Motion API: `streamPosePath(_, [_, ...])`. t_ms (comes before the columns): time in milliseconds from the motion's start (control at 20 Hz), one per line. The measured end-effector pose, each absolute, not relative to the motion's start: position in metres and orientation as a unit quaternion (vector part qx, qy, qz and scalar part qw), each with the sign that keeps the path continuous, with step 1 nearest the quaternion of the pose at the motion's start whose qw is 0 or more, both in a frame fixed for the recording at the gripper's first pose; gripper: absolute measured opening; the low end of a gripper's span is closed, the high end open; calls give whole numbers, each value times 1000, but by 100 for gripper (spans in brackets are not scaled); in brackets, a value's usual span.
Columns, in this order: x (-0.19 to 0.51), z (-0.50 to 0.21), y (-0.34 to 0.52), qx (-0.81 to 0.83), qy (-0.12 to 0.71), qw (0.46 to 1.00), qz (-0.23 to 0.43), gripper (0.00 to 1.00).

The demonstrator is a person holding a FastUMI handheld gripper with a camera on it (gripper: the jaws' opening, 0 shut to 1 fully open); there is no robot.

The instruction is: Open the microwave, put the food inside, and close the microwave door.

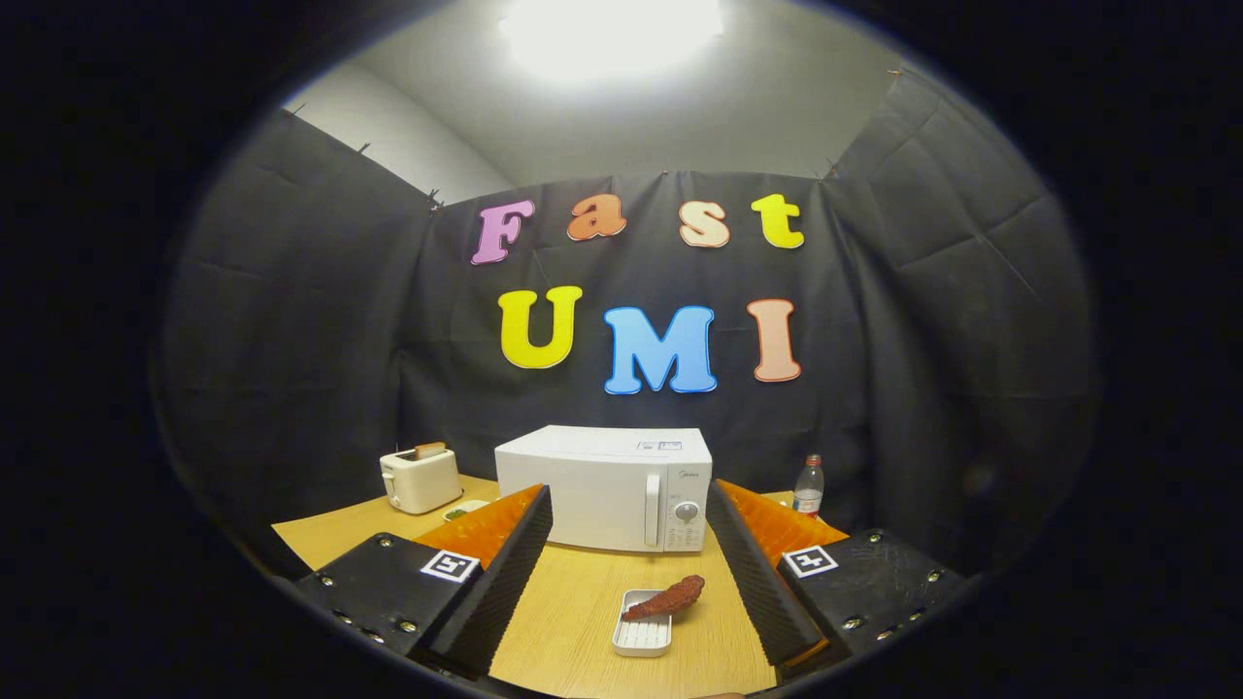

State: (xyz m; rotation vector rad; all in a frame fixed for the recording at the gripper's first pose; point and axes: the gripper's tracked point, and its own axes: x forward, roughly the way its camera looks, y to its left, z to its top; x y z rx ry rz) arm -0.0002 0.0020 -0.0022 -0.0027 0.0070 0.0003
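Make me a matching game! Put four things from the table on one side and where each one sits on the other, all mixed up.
Things:
1. white boxy microwave
2. white toaster
3. clear plastic bottle
4. small white ridged tray with reddish-brown food

Places:
A. right of the microwave
B. between the open claw's fingers
C. left of the microwave
D. beyond the fingers, door shut

Pairs: 1-D, 2-C, 3-A, 4-B

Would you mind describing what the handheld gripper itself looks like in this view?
The gripper has two wedge-shaped fingers whose inner faces are finely ribbed. Each finger runs back to a flat dark block fastened with small shiny screws, and each block carries a square black-and-white marker tag. The fingers stand wide apart.
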Motion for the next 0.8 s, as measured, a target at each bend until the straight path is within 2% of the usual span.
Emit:
streamPosePath(450, [7,-5,4,-3,4,1000,2,98])
streamPosePath(800, [43,-20,10,-4,8,1000,10,98])
